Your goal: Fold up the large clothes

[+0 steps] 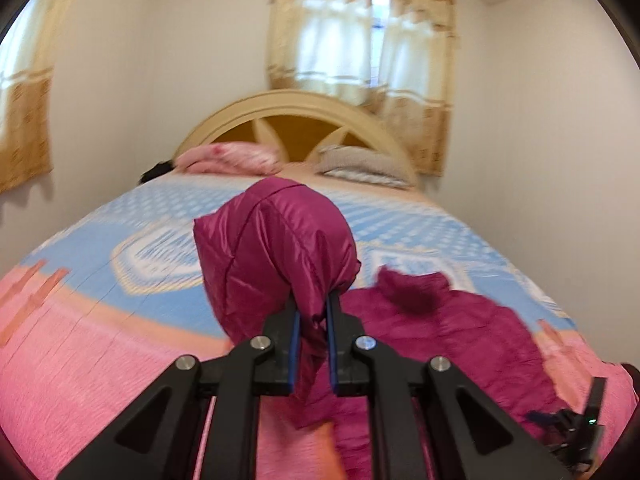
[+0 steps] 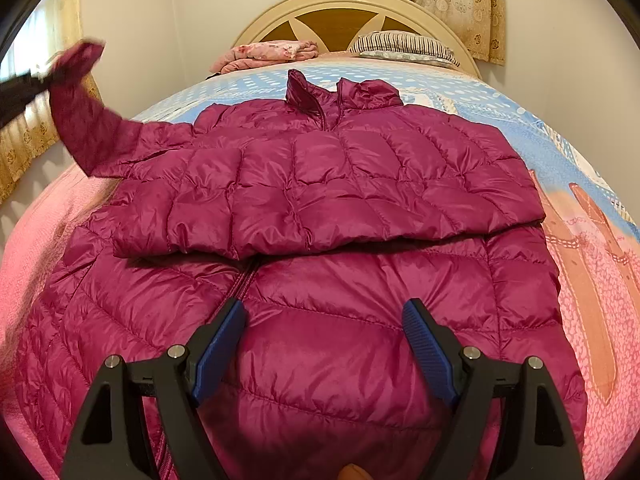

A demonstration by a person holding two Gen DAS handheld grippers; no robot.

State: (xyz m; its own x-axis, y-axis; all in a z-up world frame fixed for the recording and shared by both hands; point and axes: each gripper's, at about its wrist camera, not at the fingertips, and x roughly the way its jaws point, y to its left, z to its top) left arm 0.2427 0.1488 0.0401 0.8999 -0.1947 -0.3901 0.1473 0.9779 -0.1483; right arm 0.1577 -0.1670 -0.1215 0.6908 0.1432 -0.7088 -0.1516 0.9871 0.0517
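A magenta quilted puffer jacket (image 2: 320, 264) lies front up on the bed, collar toward the headboard. One sleeve is folded across its chest (image 2: 328, 196). My left gripper (image 1: 312, 312) is shut on the cuff of the other sleeve (image 1: 276, 248) and holds it lifted above the bed; that raised sleeve shows at the far left in the right wrist view (image 2: 86, 120). My right gripper (image 2: 324, 312) is open, its jaws wide apart just above the jacket's lower front, beside the zipper (image 2: 244, 280).
The bed has a pink and blue patterned cover (image 1: 100, 320). A pink pillow (image 1: 232, 158) and a striped pillow (image 1: 364, 166) lie against the cream arched headboard (image 1: 296, 116). Curtained windows (image 1: 360, 48) are behind and at the left. The right gripper shows at the lower right edge (image 1: 584, 420).
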